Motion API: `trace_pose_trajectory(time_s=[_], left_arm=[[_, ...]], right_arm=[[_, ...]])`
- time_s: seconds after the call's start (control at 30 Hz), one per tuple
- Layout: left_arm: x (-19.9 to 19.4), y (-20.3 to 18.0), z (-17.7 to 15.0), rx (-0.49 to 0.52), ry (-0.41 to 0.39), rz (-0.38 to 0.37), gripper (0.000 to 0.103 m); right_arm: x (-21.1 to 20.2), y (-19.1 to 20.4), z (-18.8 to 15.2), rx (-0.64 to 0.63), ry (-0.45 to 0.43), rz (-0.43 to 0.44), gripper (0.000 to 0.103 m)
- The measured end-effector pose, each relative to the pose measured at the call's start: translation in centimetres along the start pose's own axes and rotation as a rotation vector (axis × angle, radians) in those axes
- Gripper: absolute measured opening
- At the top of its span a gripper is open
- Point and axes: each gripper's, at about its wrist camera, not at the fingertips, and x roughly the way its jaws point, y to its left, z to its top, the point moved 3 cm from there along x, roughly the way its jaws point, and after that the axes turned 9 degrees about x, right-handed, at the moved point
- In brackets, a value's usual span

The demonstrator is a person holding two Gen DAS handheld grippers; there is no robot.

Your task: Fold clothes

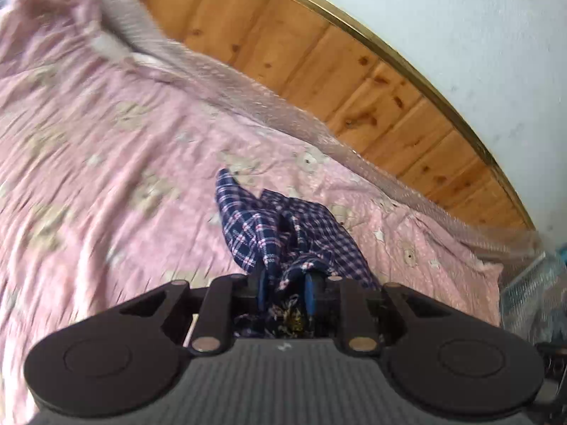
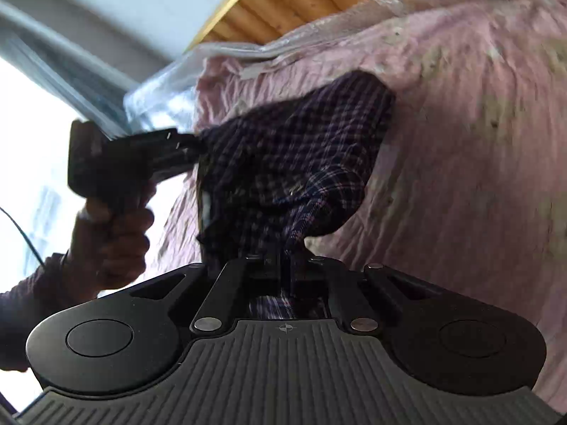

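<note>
The left hand-held gripper [image 1: 285, 283] is clamped on a bunched edge of a navy plaid shirt [image 1: 280, 233]; its 2 blue-padded fingers [image 1: 309, 292] sit close together with the cloth squeezed between them. From this view the shirt rises in crumpled folds ahead of the fingertips, with 1 pointed corner sticking up, above the pink bedsheet [image 1: 106, 184] printed with pale bear shapes. A strip of clear plastic wrap [image 1: 269, 109] runs along the far edge of the bed, and behind it stands a wooden headboard [image 1: 319, 56] with a gold-coloured trim against a pale wall [image 1: 460, 17].

The right hand-held gripper [image 2: 283, 265] is likewise shut on the plaid shirt [image 2: 294, 163], a twisted rope of fabric pinched between its fingers and running back into the mechanism. In the right wrist view the shirt hangs spread between the 2 tools, lifted off the pink bedsheet [image 2: 460, 141] rather than lying flat on it. The left hand-held gripper [image 2: 191, 145] appears at the shirt's far side, gripping the cloth's edge, held by the person's left hand [image 2: 113, 233], with a dark sleeve [image 2: 32, 290] at the wrist and a thin cable nearby. The picture is motion-blurred, so fine detail of the shirt cannot be made out. Bright window light fills the left of that view.
</note>
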Motion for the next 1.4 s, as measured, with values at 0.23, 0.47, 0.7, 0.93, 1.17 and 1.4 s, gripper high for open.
trace_pose_trajectory(time_s=[0.23,0.47,0.7,0.93,1.17,1.4], left_arm=[[-4.6,1.2,-5.8,-0.116,-0.08,0.163,0.049],[-7.9,-5.8,-23.5,-0.566,-0.047,-0.037,0.066],[-3.7,-10.0,-29.4,-0.992,-0.156,-0.157,0.074],[-2.1,-6.8,-28.8,-1.291,-0.323,-0.098,0.057],[-7.5,-4.2,-24.5,-1.131,-0.324,-0.051,0.019],[-16.4,-0.1,-7.8,-0.681,-0.284,-0.015,0.019]], right_arm=[[1.6,-3.2,-1.0,0.035,-0.095,-0.075,0.041],[3.9,-5.9,8.7,0.041,-0.096,0.042,0.07],[10.8,-7.9,15.1,0.102,-0.041,0.116,0.08],[12.7,-7.6,16.0,0.126,-0.062,0.169,0.075],[8.9,-4.6,16.0,0.088,-0.137,0.108,0.017],[1.7,2.2,19.2,0.055,-0.303,0.105,0.014]])
